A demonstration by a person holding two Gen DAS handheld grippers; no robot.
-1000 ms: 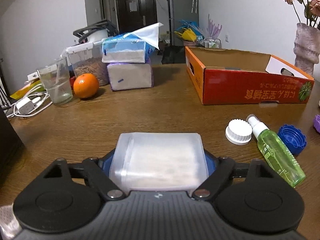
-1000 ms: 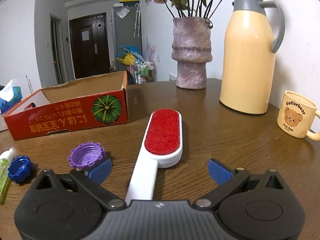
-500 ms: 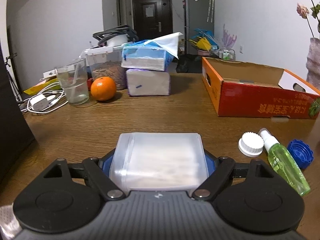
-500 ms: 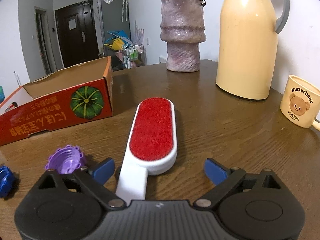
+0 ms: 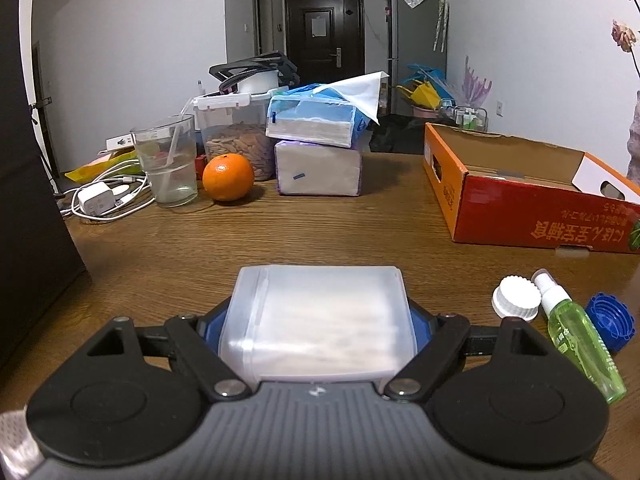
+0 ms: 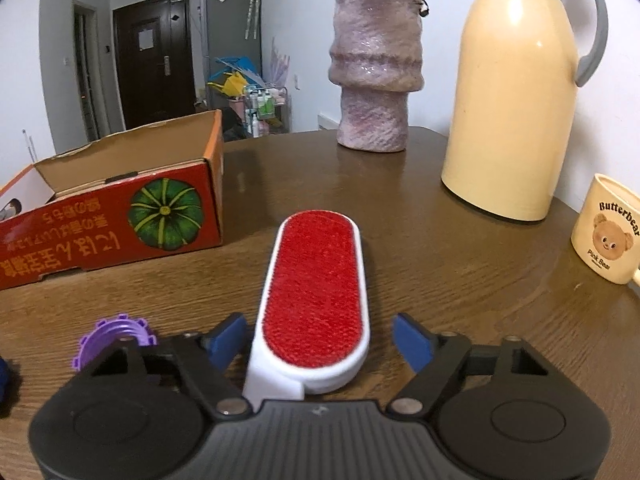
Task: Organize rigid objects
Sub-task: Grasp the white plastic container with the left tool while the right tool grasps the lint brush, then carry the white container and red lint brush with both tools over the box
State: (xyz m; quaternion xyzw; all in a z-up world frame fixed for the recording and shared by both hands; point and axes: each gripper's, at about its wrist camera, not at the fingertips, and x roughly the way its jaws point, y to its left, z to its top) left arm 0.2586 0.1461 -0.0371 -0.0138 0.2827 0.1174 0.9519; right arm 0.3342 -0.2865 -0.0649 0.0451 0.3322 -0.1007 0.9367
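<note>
Left wrist view: left tongs [image 5: 318, 322] stay clamped on the box [image 5: 318, 320] at lower centre, low over the desk [image 5: 280, 232]. Right wrist view: right tongs [image 6: 320, 340] have advanced and are closing around the brush [image 6: 316, 292], lower centre, pads not yet touching; a grasp looks imminent, the carton [image 6: 120, 200] at left the likely destination.

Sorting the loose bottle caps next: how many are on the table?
3: a white cap left of the green spray bottle, a blue cap on its right, and a purple cap beside the lint brush. Others may be hidden.
</note>
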